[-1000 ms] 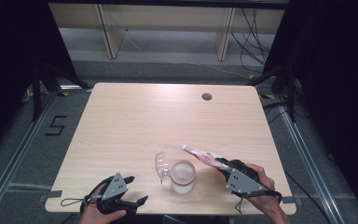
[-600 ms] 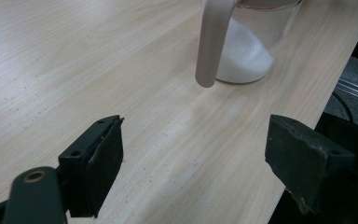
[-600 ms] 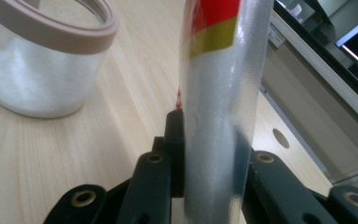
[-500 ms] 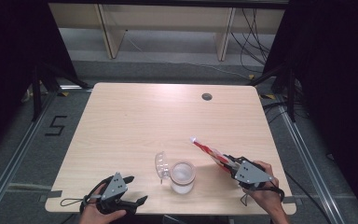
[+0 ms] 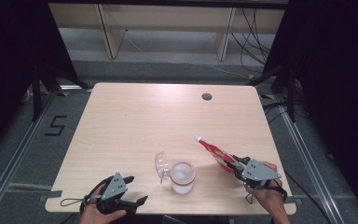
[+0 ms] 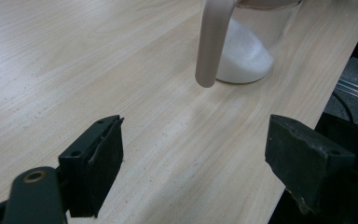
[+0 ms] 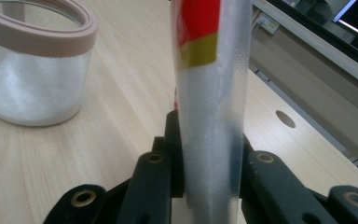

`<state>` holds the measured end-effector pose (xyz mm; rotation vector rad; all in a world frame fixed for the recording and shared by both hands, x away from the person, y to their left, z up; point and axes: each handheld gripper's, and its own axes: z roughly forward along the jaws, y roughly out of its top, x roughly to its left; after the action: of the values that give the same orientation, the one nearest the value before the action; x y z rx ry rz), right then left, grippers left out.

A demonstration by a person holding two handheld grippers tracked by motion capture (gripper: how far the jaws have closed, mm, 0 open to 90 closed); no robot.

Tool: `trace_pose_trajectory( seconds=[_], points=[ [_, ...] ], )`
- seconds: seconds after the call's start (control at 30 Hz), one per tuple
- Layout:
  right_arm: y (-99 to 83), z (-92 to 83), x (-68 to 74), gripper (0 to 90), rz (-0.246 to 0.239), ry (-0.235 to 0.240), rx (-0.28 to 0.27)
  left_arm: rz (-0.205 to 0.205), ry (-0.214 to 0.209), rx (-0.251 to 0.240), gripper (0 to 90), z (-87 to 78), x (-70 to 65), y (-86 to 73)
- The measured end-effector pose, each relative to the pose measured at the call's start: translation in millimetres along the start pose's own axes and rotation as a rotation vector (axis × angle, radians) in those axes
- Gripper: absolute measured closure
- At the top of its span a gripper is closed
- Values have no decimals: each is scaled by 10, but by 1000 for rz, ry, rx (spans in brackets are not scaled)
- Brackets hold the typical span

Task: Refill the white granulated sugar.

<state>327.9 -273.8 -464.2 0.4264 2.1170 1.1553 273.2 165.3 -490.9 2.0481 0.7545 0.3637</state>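
A glass jar (image 5: 182, 176) holding white powder stands near the table's front edge, its clear hinged lid (image 5: 161, 163) swung open to the left. My right gripper (image 5: 233, 164) is to the right of the jar, shut on a red, yellow and clear packet (image 5: 213, 150) that points up and left. In the right gripper view the packet (image 7: 212, 93) rises between the jaws of the gripper (image 7: 209, 154), with the jar (image 7: 37, 70) at the left. My left gripper (image 5: 137, 190) rests open at the front left. In its own view this gripper (image 6: 193, 163) faces the jar (image 6: 251, 51).
The wooden table (image 5: 135, 116) has a round cable hole (image 5: 207, 96) at the back right. The front edge runs close under both hands. Dark frames and floor rails flank the table, and a shelf unit stands behind it.
My right gripper has carried the packet to the right, away from above the jar, most of it in the first half second. The left gripper, jar and lid have kept still.
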Motion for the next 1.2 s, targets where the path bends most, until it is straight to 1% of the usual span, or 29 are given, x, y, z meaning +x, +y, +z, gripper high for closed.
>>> trace_pose_trajectory(
  seconds=[0.1,0.13,0.17,0.37,0.4,0.43,0.5,0.57,0.6,0.63,0.73,0.77,0.83,0.97,1.03,1.07,1.1,1.13,1.2],
  points=[
    [-15,-7,-24,777,25,-6,-9,-1,3,3,190,1,2,-2],
    [-16,-18,-26,777,42,-2,-2,-1,3,3,190,1,2,-2],
    [-21,-17,-43,777,32,-12,-11,-1,3,3,190,0,3,-2],
    [-36,-49,-63,775,78,-18,-5,-1,3,3,190,-1,2,-2],
    [-38,-59,-58,774,96,-29,-1,0,4,4,190,-1,2,-2],
    [-39,-67,-67,773,96,-34,4,2,3,4,190,-1,2,-1],
    [-42,-80,-62,772,116,-43,7,4,4,4,190,0,2,-1],
    [-53,-93,-68,769,115,-51,7,4,3,4,190,1,2,-1],
    [-58,-89,-81,769,103,-51,-1,4,6,2,190,2,0,-2],
    [-62,-98,-72,768,131,-52,7,4,6,2,190,2,-1,-2],
    [-70,-108,-86,766,141,-68,10,5,5,5,190,0,1,-1],
    [-72,-109,-93,766,141,-62,9,5,4,4,190,1,2,-1],
    [-76,-113,-96,766,142,-67,7,4,7,3,190,2,0,-2],
    [-84,-117,-105,764,163,-73,8,5,7,4,190,0,0,-1],
    [-90,-127,-101,762,183,-69,14,4,5,4,190,1,2,-1],
    [-94,-130,-109,761,172,-81,11,4,7,3,190,2,0,-2],
    [-97,-129,-112,760,175,-74,12,5,9,5,190,-1,-2,-1],
    [-100,-132,-115,759,176,-80,11,4,7,5,190,0,-2,-1],
    [-108,-145,-125,757,181,-76,17,5,4,3,190,0,1,-1]
  ],
)
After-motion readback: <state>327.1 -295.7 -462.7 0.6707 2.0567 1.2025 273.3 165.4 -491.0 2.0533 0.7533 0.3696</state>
